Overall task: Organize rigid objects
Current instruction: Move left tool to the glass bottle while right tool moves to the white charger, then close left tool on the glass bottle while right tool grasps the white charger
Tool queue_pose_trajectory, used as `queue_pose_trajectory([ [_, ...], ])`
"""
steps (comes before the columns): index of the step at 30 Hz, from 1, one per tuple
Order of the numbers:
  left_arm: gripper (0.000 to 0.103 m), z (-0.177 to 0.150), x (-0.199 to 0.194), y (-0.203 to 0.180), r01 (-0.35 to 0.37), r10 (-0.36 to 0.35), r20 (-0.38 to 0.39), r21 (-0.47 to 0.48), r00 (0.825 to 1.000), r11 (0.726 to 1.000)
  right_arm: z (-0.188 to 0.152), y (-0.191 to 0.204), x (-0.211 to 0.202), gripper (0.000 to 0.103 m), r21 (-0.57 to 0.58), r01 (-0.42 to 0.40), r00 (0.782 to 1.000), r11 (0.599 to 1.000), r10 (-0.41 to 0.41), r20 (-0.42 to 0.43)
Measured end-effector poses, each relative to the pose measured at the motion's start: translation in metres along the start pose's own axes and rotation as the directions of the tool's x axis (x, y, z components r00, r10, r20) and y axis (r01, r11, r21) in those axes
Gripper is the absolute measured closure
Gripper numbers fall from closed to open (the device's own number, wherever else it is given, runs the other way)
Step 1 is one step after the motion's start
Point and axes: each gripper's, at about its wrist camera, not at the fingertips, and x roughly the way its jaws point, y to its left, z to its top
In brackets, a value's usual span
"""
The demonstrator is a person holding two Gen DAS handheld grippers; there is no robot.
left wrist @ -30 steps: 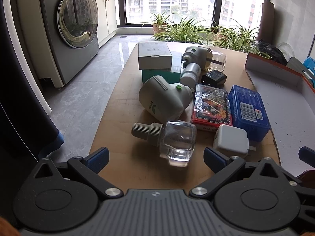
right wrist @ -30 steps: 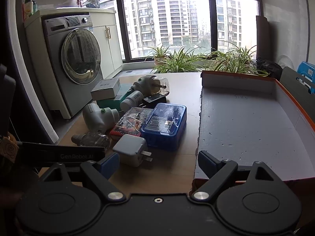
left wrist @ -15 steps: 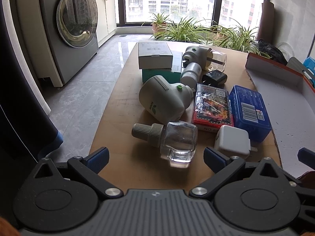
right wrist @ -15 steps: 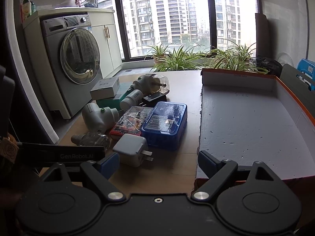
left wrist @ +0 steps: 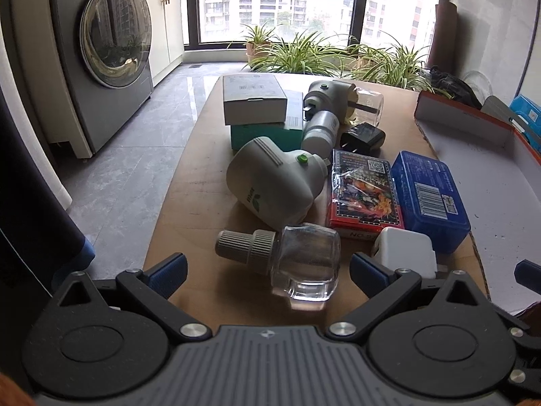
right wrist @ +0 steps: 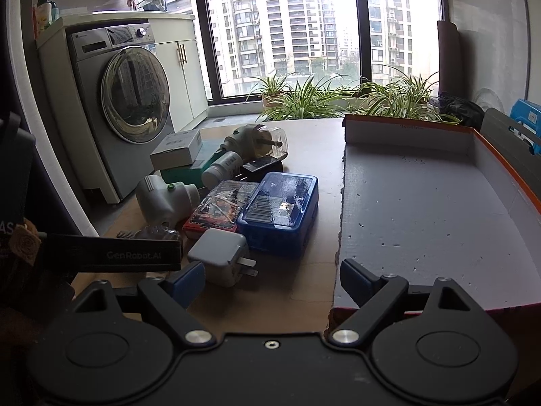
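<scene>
A pile of rigid objects lies on the wooden table (left wrist: 189, 209). A clear glass bottle (left wrist: 297, 260) with a grey cap lies on its side between the open fingers of my left gripper (left wrist: 267, 270), untouched. Behind it are a white plug-in device (left wrist: 270, 182), a red card pack (left wrist: 363, 196), a blue plastic box (left wrist: 429, 196) and a white charger (left wrist: 404, 252). My right gripper (right wrist: 272, 279) is open and empty; the white charger (right wrist: 219, 253) sits by its left finger and the shallow cardboard tray (right wrist: 439, 203) lies at its right.
Further back are a white carton (left wrist: 253, 98) on a green box (left wrist: 267, 128), a second plug-in device with a bottle (left wrist: 341, 101), a white bottle (left wrist: 319, 132) and a black adapter (left wrist: 363, 137). A washing machine (left wrist: 104, 50) stands left; plants (left wrist: 304, 57) behind the table.
The left gripper has moved slightly forward, so the glass bottle now sits a little nearer between its fingers. The right gripper has barely shifted.
</scene>
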Motion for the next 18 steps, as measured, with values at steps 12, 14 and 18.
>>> queue_pose_trajectory([
  [12, 0.023, -0.003, 0.003, 0.004, 0.031, -0.032, 0.049, 0.028, 0.998, 0.999, 0.001, 0.005, 0.018, 0.001, -0.016, -0.005, 1.000, 1.000, 0.005, -0.008],
  [14, 0.023, -0.003, -0.003, 0.010, 0.013, -0.013, 0.066, 0.007, 0.998, 1.000, 0.002, 0.011, 0.022, 0.001, -0.028, -0.007, 1.000, 1.000, 0.007, -0.009],
  [18, 0.023, -0.001, -0.014, 0.020, 0.006, -0.002, 0.102, -0.036, 0.995, 0.999, 0.002, 0.025, 0.036, 0.001, -0.048, 0.004, 1.000, 0.999, -0.004, -0.003],
])
